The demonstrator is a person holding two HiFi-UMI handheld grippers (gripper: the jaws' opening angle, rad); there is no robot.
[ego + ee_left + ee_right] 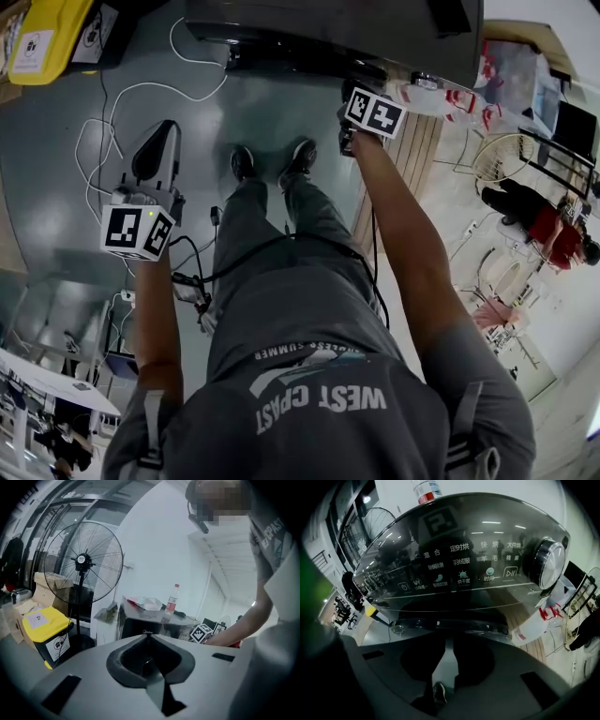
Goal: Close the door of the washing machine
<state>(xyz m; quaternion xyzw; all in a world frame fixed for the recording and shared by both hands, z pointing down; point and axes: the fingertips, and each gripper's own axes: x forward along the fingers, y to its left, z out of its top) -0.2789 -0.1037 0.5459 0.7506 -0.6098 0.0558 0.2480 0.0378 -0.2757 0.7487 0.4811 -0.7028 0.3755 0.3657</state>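
Right gripper (446, 645): jaws nearly together, nothing between, nose close to washer (459, 550) panel, dial (551, 564) at panel's far end. Left gripper (147, 638) likewise closed, empty, held well back over floor. Door hard to make out from here, probably dark band under panel. Risks: tip skids on glossy front and taps touch key or dial; hard shove rocks bottle (425, 489) on top (cables (103, 141) near feet too).

Washing machine (328, 33) cut off by top edge, bottle (426, 489) cropped above label
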